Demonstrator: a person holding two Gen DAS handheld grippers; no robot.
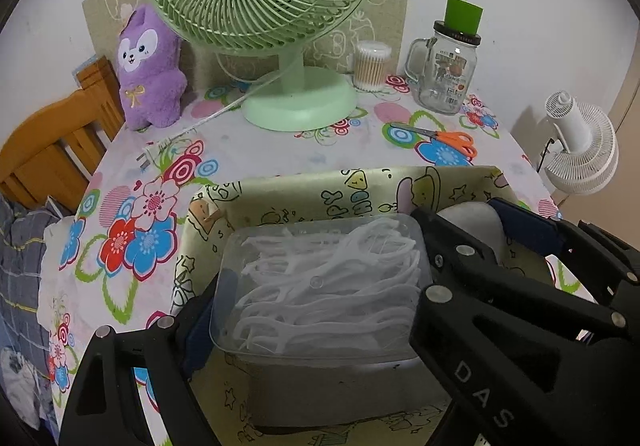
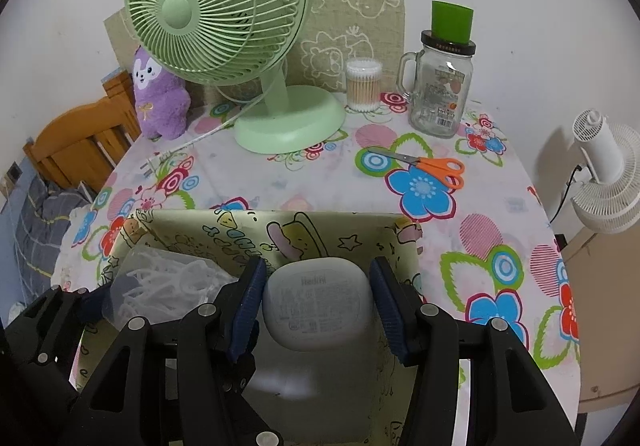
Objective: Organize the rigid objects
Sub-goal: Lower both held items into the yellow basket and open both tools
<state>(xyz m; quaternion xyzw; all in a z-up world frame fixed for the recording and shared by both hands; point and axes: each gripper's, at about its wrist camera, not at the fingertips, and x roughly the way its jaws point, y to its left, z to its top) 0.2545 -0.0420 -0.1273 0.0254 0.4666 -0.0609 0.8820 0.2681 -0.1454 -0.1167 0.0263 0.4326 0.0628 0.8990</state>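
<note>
Two grippers are down inside the cartoon-printed box [image 1: 304, 202] at the near edge of the floral table [image 1: 256, 150], one on each item. My left gripper [image 1: 316, 286] has its blue-padded fingers against the two short ends of the clear floss-pick case [image 1: 320, 286], clamped across its length; the case's long axis runs left to right in the left wrist view, its flat clear lid faces up toward the camera, and it sits at the left side of the box. My right gripper [image 2: 316, 302] stands with its blue pads [image 2: 248, 306] on either side of the white Redmi charger [image 2: 316, 306], in the right part of the box; the pads look just beside the charger's flanks, but I cannot tell whether they are pressing it or standing slightly off. The charger's printed face is turned up toward the lens with the brand name at its far edge, and its rounded body has no clear long axis from this angle. Beyond the box I see the green desk fan [image 2: 224, 26], a purple plush toy [image 1: 150, 66], a tub of cotton swabs [image 2: 363, 85], a glass mug jar [image 2: 440, 90] with a green cup [image 2: 452, 22] on its lid, and orange-handled scissors [image 2: 432, 168] lying flat, blades pointing left.
</note>
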